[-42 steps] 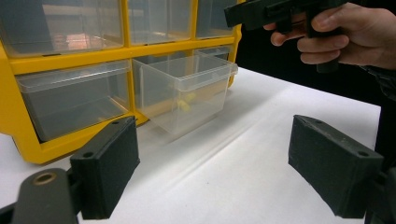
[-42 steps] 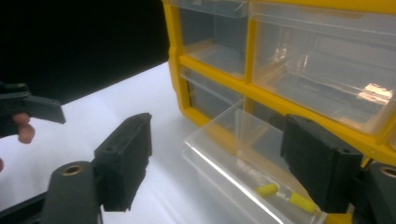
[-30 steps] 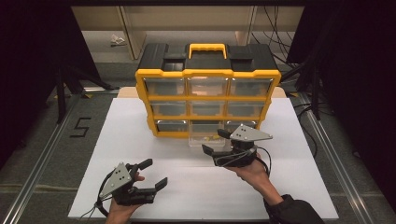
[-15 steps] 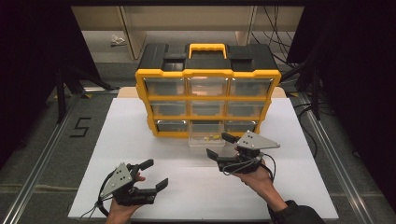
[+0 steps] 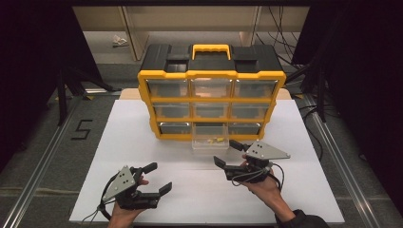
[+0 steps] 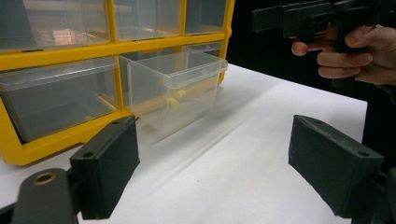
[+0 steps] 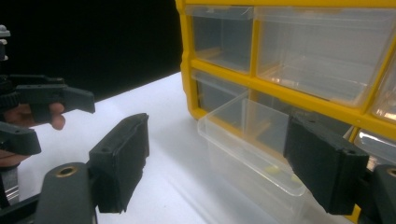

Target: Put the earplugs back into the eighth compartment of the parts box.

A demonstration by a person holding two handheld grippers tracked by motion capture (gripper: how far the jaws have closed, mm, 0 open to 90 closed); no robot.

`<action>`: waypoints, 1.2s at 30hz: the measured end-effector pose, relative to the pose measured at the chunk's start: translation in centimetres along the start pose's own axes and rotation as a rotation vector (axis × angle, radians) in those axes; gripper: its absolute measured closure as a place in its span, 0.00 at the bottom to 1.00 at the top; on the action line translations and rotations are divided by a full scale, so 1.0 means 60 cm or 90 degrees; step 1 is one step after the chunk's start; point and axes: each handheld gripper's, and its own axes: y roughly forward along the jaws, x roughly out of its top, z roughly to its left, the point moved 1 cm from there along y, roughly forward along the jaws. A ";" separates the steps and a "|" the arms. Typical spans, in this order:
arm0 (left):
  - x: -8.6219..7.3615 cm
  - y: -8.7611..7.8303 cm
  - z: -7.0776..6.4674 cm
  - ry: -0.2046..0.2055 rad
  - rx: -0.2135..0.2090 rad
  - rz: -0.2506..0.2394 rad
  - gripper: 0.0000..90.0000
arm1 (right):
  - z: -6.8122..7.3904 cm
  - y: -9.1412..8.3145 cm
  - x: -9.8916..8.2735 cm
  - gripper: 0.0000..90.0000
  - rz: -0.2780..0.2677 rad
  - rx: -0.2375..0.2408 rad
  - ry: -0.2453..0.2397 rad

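A yellow organizer (image 5: 211, 76) with clear drawers stands at the back middle of the white table (image 5: 119, 137). Its bottom middle drawer (image 5: 209, 142) is pulled out and holds a few small yellow pieces (image 5: 216, 139). My right gripper (image 5: 227, 152) hovers open just in front and to the right of that drawer, touching nothing. In the right gripper view the drawer (image 7: 247, 144) lies between and beyond the spread jaws. My left gripper (image 5: 159, 176) is open and empty near the front left. The left gripper view shows the drawer (image 6: 175, 88) ahead and the yellow pieces (image 6: 173, 98) inside.
The other drawers (image 5: 169, 88) are closed and look see-through. The table's front edge (image 5: 204, 222) is close behind both hands. Dark floor and metal rails (image 5: 328, 142) flank the table. The right hand (image 6: 355, 51) shows in the left gripper view.
My right gripper has drawn back a little from the open drawer toward the front edge. The left gripper has barely moved.
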 end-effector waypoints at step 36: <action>0.000 0.001 -0.003 0.005 -0.010 -0.003 0.18 | 0.015 -0.035 -0.050 0.22 0.000 -0.003 -0.002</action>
